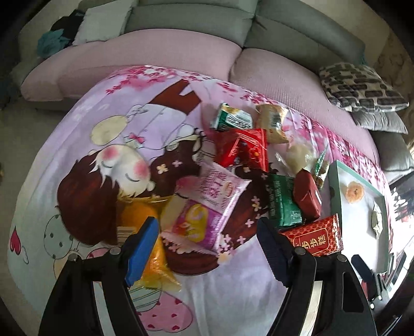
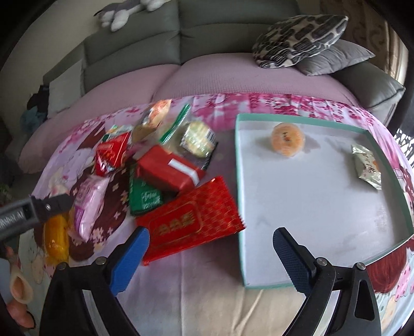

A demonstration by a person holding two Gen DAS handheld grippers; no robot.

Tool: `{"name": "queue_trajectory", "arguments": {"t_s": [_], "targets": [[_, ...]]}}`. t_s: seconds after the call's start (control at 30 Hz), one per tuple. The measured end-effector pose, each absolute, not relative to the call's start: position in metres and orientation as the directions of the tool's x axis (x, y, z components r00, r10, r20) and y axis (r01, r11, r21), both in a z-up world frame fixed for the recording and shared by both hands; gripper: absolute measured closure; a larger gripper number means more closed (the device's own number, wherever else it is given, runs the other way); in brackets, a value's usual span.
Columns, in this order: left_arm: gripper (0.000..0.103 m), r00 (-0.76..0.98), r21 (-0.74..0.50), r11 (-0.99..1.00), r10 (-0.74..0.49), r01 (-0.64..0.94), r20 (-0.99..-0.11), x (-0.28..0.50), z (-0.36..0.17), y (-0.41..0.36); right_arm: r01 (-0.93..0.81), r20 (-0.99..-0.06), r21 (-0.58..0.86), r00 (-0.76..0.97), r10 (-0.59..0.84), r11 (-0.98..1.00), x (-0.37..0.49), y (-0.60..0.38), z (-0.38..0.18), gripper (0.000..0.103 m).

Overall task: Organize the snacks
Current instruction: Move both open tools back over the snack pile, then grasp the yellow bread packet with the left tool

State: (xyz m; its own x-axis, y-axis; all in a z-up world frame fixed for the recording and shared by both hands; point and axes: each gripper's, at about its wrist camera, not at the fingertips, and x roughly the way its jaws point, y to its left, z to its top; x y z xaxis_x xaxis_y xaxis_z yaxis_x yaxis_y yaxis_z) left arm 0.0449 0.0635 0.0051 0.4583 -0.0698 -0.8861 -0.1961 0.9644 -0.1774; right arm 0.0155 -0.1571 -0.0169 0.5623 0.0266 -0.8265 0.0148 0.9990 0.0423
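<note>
Two hand-held grippers work over a cartoon-print cloth (image 1: 85,144) spread in front of a sofa (image 1: 196,23).

The left gripper (image 1: 207,248) hangs above the lower middle of its view with jaws apart and nothing between the pads. Just ahead of it lies a pink packet (image 1: 196,224), and a white-and-pink packet (image 1: 220,186) overlaps that one above. An orange-yellow packet (image 1: 152,248) lies partly under the left finger.

The right gripper (image 2: 211,256) also stands wide open, gripping nothing. Its left finger sits beside the lower corner of one large red packet with gold characters (image 2: 191,219); its right finger hovers over the near corner of the one teal-rimmed tray (image 2: 240,196).

The tray fills the right half of the right wrist view and holds two snacks, well apart: one round orange snack (image 2: 287,139) toward the upper middle and one silvery packet (image 2: 367,162) by the right wall.

The loose pile lies left of the tray. In it I count one red box with a white band (image 2: 168,170), one green packet (image 2: 145,199), one smaller red packet (image 2: 111,152), one clear-wrapped pale round snack (image 2: 198,139), and one tan packet (image 1: 273,121) beside a green-and-white packet (image 1: 231,117) at the pile's far edge. The blurred heap may hide more.

Two cushions are stacked at upper right: one patterned cushion (image 2: 300,36) on one grey cushion (image 2: 333,59). A hand (image 2: 18,305) shows at the lower left edge of the right wrist view.
</note>
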Motion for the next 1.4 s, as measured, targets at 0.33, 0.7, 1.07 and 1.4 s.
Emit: {"name": "queue_trajectory", "arguments": {"t_s": [0.33, 0.7, 1.07, 1.4], "targets": [[0.025, 0.428, -0.202, 0.93, -0.054, -0.308, -0.902, 0.024, -0.008, 0.105, -0.025, -0.845, 0.021, 0.534, 0.031, 0.999, 0.002, -0.148, -0.02, 0.005], [0.029, 0.353, -0.171, 0.922, -0.041, -0.346, -0.935, 0.026, -0.036, 0.117, -0.037, -0.859, 0.023, 0.51, 0.039, 0.999, 0.001, -0.143, -0.024, 0.005], [0.06, 0.354, -0.208, 0.92, -0.083, -0.333, -0.932, 0.038, -0.046, 0.114, -0.016, -0.859, 0.014, 0.512, 0.021, 1.0, 0.004, -0.146, -0.024, 0.005], [0.061, 0.384, -0.233, 0.922, -0.102, -0.311, -0.918, 0.059, -0.038, 0.115, -0.001, -0.85, -0.012, 0.527, -0.009, 1.0, 0.01, -0.139, -0.021, 0.005]]}}
